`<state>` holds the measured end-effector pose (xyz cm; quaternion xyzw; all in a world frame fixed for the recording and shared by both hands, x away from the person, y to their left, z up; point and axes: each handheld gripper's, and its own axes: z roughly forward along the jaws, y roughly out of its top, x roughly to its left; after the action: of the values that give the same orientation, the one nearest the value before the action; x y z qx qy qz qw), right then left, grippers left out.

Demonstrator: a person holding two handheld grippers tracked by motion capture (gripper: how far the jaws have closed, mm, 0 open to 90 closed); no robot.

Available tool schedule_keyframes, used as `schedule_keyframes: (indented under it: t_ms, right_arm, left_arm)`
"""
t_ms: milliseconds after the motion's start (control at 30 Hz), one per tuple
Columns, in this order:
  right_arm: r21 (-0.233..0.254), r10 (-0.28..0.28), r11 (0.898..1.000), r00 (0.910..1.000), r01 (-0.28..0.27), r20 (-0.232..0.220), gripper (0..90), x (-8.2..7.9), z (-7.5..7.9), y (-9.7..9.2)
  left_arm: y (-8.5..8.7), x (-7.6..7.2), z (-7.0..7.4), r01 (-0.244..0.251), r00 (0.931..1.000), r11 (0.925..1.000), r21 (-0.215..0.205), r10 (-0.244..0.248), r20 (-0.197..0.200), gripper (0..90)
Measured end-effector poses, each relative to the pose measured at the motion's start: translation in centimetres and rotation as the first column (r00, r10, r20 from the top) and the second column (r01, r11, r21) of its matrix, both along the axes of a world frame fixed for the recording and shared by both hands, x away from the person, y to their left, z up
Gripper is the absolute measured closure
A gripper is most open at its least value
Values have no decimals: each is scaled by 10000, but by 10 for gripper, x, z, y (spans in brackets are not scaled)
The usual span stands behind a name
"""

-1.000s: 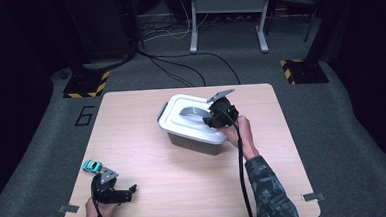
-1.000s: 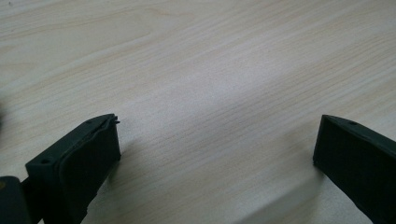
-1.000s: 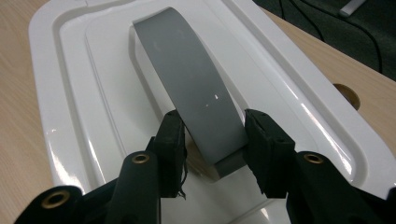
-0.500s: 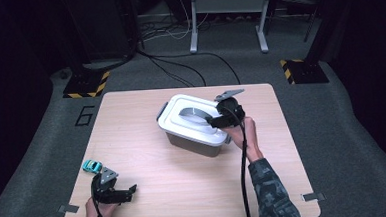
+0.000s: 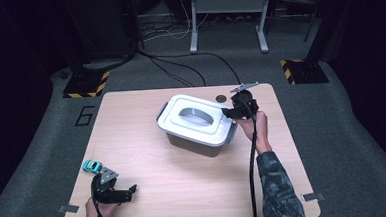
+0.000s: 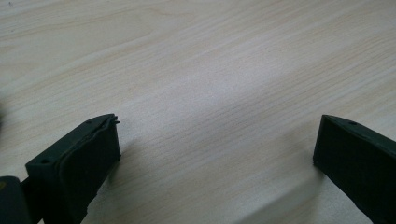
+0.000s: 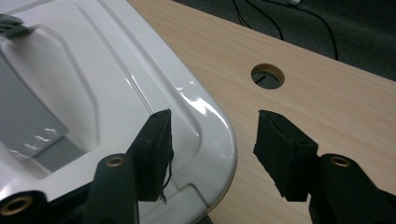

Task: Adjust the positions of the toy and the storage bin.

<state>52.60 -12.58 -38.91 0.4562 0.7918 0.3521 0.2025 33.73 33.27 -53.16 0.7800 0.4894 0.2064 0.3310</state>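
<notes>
1. High view: a lidded box (image 5: 198,124) sits a little right of the middle of the pale wooden table (image 5: 137,141), turned at a slant to the table's edges. White lid with rounded corners, a grey recessed handle (image 5: 194,116) across its middle, grey clasp at the left end, grey-brown body below. The right gripper (image 5: 230,112) is at the box's right end, over the lid's corner. The left gripper (image 5: 126,192) lies at the table's near left corner, jaws pointing right; a small teal toy car (image 5: 91,166) sits just beside it. A round hole (image 5: 221,98) in the tabletop shows behind the box.

2. Left gripper view: jaws spread wide over bare wood, nothing between them.

3. Right gripper view: jaws partly open, having just been closing; the lid's glossy rounded corner (image 7: 212,126) lies between them. The left pad sits over the lid, the right pad stands clear above the wood. Contact with the lid cannot be told.
</notes>
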Motion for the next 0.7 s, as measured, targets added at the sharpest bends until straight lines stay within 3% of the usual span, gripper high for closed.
schedule_keyframes:
  t_ms: [100,267,500,700]
  right_arm:
    - [416,-108,9991,9996,118,-257,495,4,-5,-6]
    - [676,163,9976,9994,-142,-300,620,3,-6,-8]
    - [1066,117,9943,9973,-39,-725,624,-4,-6,-10]
    - [1027,185,9947,9963,-98,-843,606,-21,-5,-3]
  left_arm:
    - [0,0,0,-6,10000,10000,-4,6,5,1]
    - [0,0,0,-5,10000,10000,-5,5,8,2]
    - [0,0,0,-13,10000,10000,-20,14,15,2]
    - [0,0,0,-12,10000,10000,-15,12,15,2]
